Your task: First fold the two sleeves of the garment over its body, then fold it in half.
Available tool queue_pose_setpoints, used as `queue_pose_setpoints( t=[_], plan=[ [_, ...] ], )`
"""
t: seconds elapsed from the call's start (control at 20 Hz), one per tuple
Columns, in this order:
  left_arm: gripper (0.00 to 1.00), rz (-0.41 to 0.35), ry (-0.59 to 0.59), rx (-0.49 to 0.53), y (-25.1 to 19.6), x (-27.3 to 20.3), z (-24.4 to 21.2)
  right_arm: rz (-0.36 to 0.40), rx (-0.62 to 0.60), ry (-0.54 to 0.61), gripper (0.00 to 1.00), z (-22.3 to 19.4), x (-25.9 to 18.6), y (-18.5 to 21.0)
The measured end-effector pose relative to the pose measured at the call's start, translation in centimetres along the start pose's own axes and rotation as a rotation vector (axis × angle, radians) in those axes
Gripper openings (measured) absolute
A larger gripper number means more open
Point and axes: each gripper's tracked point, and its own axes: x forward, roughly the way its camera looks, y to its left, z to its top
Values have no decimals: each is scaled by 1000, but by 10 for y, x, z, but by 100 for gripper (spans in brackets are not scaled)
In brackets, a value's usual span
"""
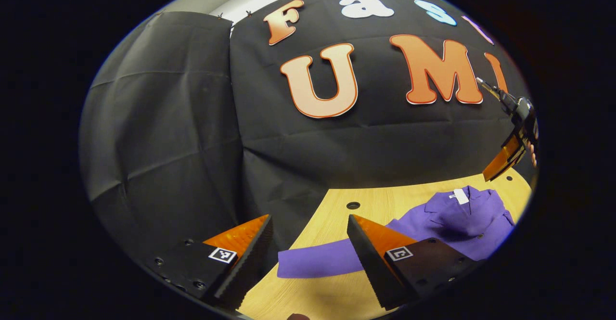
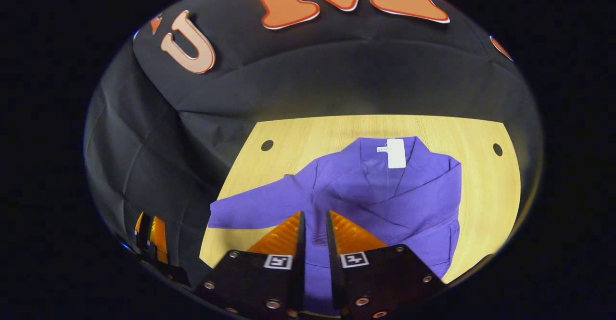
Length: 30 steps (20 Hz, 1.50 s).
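Here the table [image 2: 486, 199] carries the purple garment [image 2: 414, 199] laid flat, one sleeve already over its body, the other sleeve [image 2: 250, 214] stretched out. It looks soft, light and limp, best pinched at the cuff. The neck tag [image 2: 396, 153] is too small to read. The left gripper [image 1: 308, 252] gapes wide above that sleeve; the right gripper [image 2: 314, 233] hangs nearly closed, holding nothing.

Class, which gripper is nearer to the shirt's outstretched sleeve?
Left. The left gripper hangs open just above the sleeve; the right gripper sits over the shirt's body, beside the other, folded sleeve.
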Motion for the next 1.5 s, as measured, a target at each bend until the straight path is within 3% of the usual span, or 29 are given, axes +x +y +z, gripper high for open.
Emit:
queue_pose_setpoints(
  t=[0.05,0.1,0.15,0.25,0.3,0.35,0.45,0.95,1.0,1.05,1.1,1.2,1.25,1.35,1.4,1.5],
  plan=[
    [96,-5,4,-2,2,5,-3,-16,-20,-32,34,4,-6,-4],
    [96,-12,12,-7,2,9,-5,-34,-35,-68,39,10,-10,-10],
    [96,-21,22,-15,2,14,-8,-54,-44,-106,56,16,-16,-16],
    [97,-43,63,-47,4,26,-15,-114,-66,-210,63,32,-42,-29],
    [97,-58,97,-65,5,32,-20,-145,-81,-264,80,41,-56,-36],
    [96,-70,138,-79,7,39,-30,-175,-94,-317,89,49,-68,-41],
    [97,-99,236,-102,7,56,-54,-224,-107,-407,95,59,-95,-50],
    [98,-164,750,-213,19,102,-174,-442,-72,-645,95,48,-209,-121],
    [100,-162,803,-214,24,105,-185,-462,-69,-664,100,46,-220,-126],
    [99,-164,838,-221,22,113,-194,-480,-61,-678,95,42,-229,-131],
    [99,-170,885,-223,18,117,-204,-496,-54,-685,100,38,-237,-136],
    [100,-171,950,-212,18,126,-222,-525,-39,-707,100,24,-253,-140],
    [99,-165,977,-201,19,131,-232,-544,-34,-715,95,18,-261,-143],
    [100,-173,1024,-201,17,138,-246,-568,-32,-720,100,8,-270,-148],
    [99,-189,1052,-214,13,142,-252,-579,-30,-712,95,2,-272,-151],
    [99,-191,1105,-220,19,145,-265,-611,-31,-694,100,-10,-275,-157]
  ],
)
